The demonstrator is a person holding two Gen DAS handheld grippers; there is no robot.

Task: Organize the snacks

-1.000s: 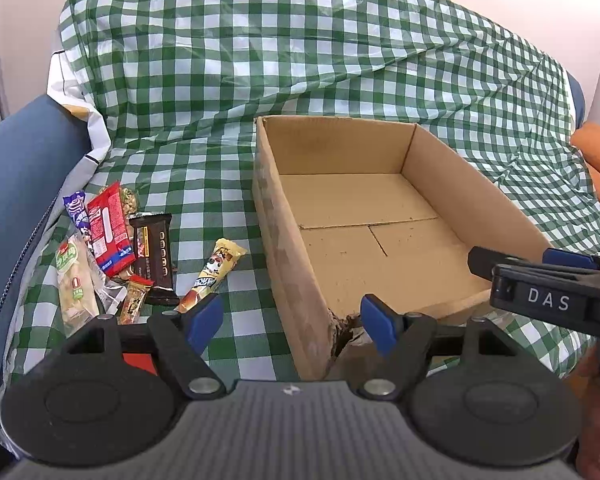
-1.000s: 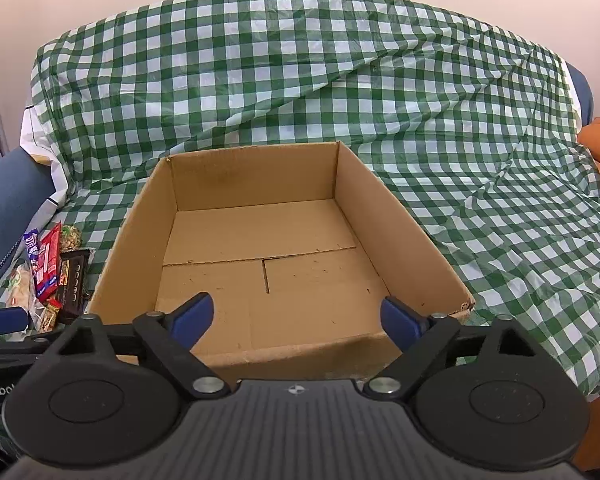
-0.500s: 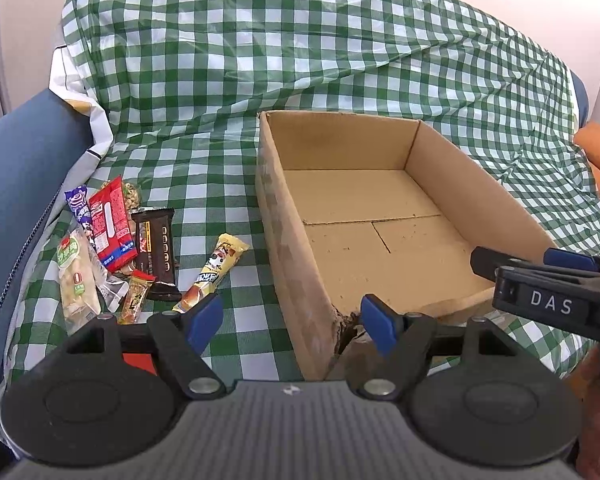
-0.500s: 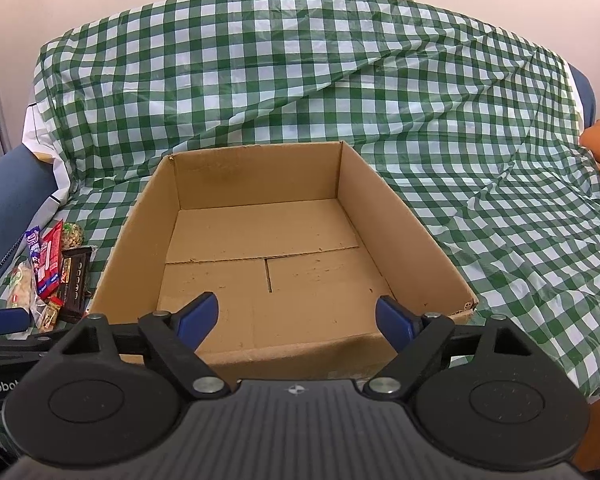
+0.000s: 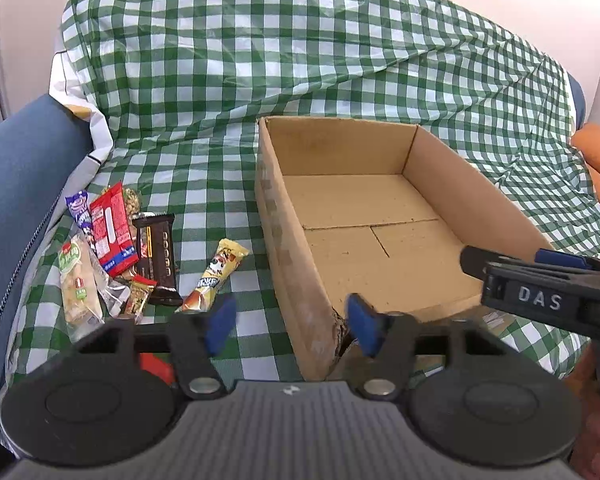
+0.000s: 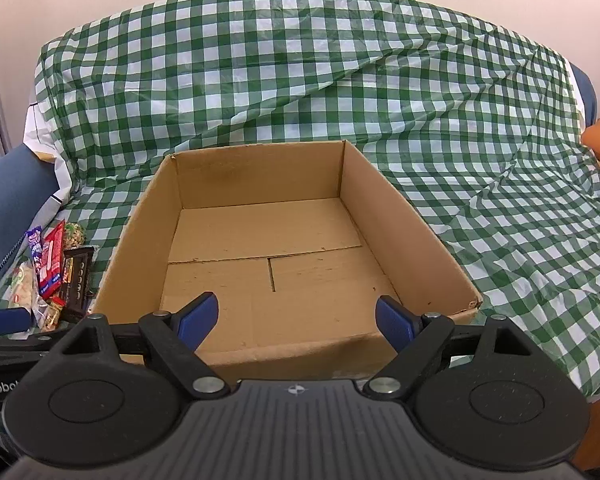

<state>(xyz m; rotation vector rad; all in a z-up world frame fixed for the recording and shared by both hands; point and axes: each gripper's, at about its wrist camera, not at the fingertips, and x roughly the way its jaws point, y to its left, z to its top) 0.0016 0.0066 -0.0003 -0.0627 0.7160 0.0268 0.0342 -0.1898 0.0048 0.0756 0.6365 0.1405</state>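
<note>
One cardboard box [image 5: 380,216], seven snack packets [image 5: 112,236], two tongs [image 6: 296,320].

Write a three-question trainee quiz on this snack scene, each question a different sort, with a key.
1. True or false: the cardboard box already holds a snack.
2. Multiple choice: the yellow snack bar lies (A) inside the box, (B) on the checkered cloth between the dark chocolate bar and the box, (C) in the left gripper.
3. Fill in: both the left gripper and the right gripper are ____.

Key
1. False; only the bare floor shows.
2. B
3. open, with nothing between the fingers.
</note>
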